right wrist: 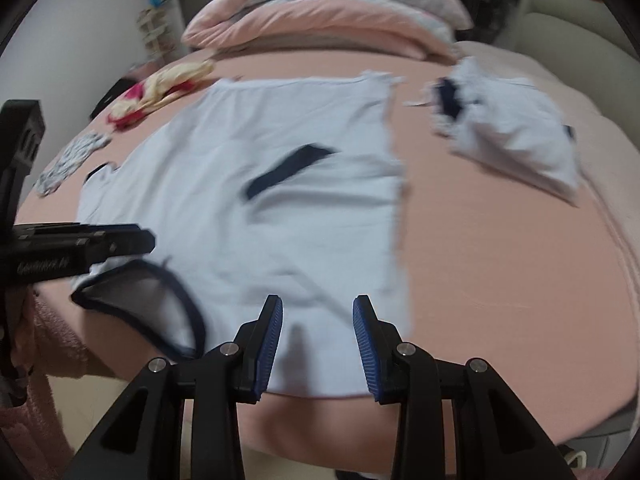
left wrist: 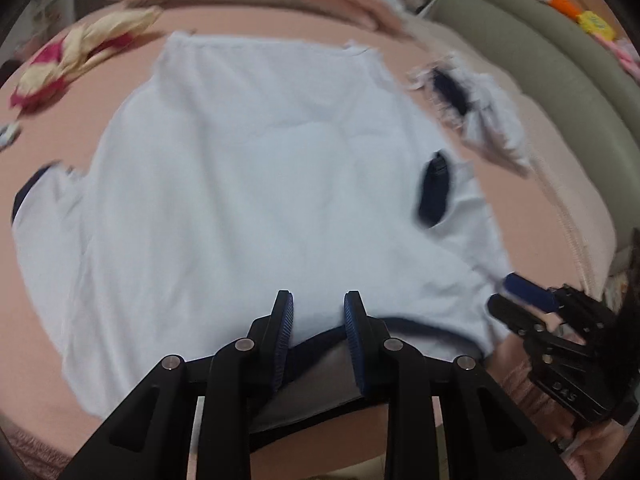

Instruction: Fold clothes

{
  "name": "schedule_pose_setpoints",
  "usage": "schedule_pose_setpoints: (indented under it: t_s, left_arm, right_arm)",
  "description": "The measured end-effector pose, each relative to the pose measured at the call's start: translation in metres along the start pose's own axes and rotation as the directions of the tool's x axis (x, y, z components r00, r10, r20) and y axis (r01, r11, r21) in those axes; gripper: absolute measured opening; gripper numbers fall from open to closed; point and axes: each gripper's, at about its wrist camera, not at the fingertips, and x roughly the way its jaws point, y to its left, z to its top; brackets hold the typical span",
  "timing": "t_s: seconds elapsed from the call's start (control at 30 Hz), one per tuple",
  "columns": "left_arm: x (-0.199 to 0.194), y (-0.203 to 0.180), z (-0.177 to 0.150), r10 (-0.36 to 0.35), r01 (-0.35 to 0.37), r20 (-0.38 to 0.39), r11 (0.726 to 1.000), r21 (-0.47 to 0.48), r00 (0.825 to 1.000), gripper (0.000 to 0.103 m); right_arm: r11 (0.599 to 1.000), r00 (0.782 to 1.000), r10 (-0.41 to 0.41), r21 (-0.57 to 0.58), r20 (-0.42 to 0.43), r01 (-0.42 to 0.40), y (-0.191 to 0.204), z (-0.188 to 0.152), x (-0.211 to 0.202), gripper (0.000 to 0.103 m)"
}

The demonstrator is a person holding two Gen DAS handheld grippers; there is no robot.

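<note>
The left gripper [left wrist: 318, 300] hangs over the near edge of the bed [right wrist: 500, 240], jaws partly open, the shirt's navy collar [left wrist: 320, 340] below the gap; whether the pads touch cloth I cannot tell. The right gripper [right wrist: 318, 308] is also partly open above the shirt's near right corner, gripping nothing that shows.

One white shirt [right wrist: 260, 200] lies spread flat in the middle of the bed, collar at the near edge, hem toward the far edge, a navy-trimmed sleeve folded across its front. A second white garment [right wrist: 512, 140], crumpled, sits near the far right edge. A yellow and pink cloth [right wrist: 160, 88] lies at the far left corner; a patterned piece [right wrist: 68, 160] lies at the left edge. One pink quilt [right wrist: 320, 20] is heaped along the far edge.

Only the left view shows the green headboard [left wrist: 540, 60]; only the right view shows the open neckline and the patterned piece clearly.
</note>
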Motion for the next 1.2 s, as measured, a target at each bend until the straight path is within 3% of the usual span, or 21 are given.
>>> schedule_pose_setpoints:
  t_s: [0.07,0.13,0.2,0.23,0.33,0.43,0.53,0.6,0.67,0.73,0.8,0.97,1.0,1.03,1.07,1.17,1.2]
  left_arm:
    - [0.008,0.003,-0.011,-0.001,0.002,-0.046,1.000,0.026,0.999,0.023]
    - [-0.001,0.006,-0.024,-0.014,0.017,-0.044,0.998,0.066,0.999,0.023]
    - [-0.013,0.012,-0.034,-0.012,0.019,-0.074,0.995,0.102,0.997,0.024]
    - [-0.020,0.018,-0.037,-0.030,0.037,-0.082,0.995,0.097,0.996,0.024]
    - [-0.040,0.043,-0.041,-0.060,0.063,-0.052,0.997,0.046,0.997,0.024]
    - [-0.053,0.084,-0.036,-0.054,0.055,0.008,0.995,-0.087,0.998,0.024]
    - [-0.058,0.141,-0.031,-0.033,0.050,0.061,0.949,-0.311,0.998,0.024]
    - [-0.058,0.171,-0.025,-0.010,0.045,0.088,0.914,-0.403,0.996,0.024]
    - [-0.056,0.192,-0.020,-0.032,0.079,0.114,0.893,-0.444,0.993,0.027]
    - [-0.047,0.207,-0.014,-0.076,0.133,0.138,0.868,-0.478,0.987,0.040]
    - [-0.033,0.213,-0.009,-0.111,0.179,0.163,0.844,-0.506,0.980,0.042]
    - [-0.017,0.215,-0.004,-0.190,0.317,0.299,0.824,-0.469,0.935,0.042]
    - [-0.013,0.214,-0.002,-0.208,0.342,0.320,0.822,-0.455,0.924,0.038]
    - [-0.011,0.213,0.000,-0.221,0.353,0.319,0.820,-0.451,0.922,0.010]
    - [-0.010,0.212,0.002,-0.228,0.357,0.317,0.820,-0.447,0.921,0.001]
    - [-0.032,0.215,-0.001,-0.115,0.273,0.345,0.846,-0.457,0.932,0.001]
    - [-0.039,0.219,-0.003,-0.074,0.251,0.358,0.842,-0.478,0.931,0.001]
  right_arm:
    - [0.996,0.999,-0.008,-0.085,-0.033,0.006,0.026,-0.002,0.009,0.037]
    - [0.981,0.988,-0.079,-0.185,-0.131,0.054,0.049,-0.013,0.027,0.041]
    - [0.975,0.985,-0.134,-0.193,-0.112,0.111,0.058,-0.022,0.024,0.041]
    - [0.980,0.983,-0.118,-0.176,-0.143,0.092,0.058,-0.025,0.021,0.041]
    - [0.994,0.969,0.041,-0.090,-0.245,-0.065,0.052,-0.034,0.013,0.043]
    - [0.995,0.977,0.082,-0.047,-0.199,-0.093,0.052,-0.021,0.003,0.043]
    - [0.990,0.982,0.127,-0.036,-0.140,-0.133,0.060,0.008,0.003,0.043]
    - [0.988,0.983,0.121,-0.075,-0.135,-0.132,0.077,0.024,0.009,0.043]
    - [0.985,0.985,0.119,-0.111,-0.128,-0.133,0.093,0.040,0.016,0.043]
    - [0.980,0.984,0.138,-0.129,-0.111,-0.152,0.104,0.047,0.021,0.043]
    - [0.976,0.984,0.154,-0.139,-0.092,-0.166,0.115,0.054,0.030,0.043]
    - [0.982,0.995,0.076,-0.166,-0.069,-0.087,0.120,0.072,0.059,0.043]
    - [0.986,0.995,0.077,-0.146,-0.068,-0.086,0.115,0.070,0.064,0.043]
    - [0.989,0.994,0.084,-0.115,-0.073,-0.092,0.108,0.068,0.068,0.043]
    - [0.992,0.992,0.095,-0.079,-0.080,-0.101,0.101,0.064,0.073,0.043]
    - [0.990,0.986,0.137,0.026,-0.096,-0.136,0.083,0.051,0.086,0.043]
    - [0.989,0.986,0.149,0.040,-0.080,-0.146,0.080,0.050,0.085,0.043]
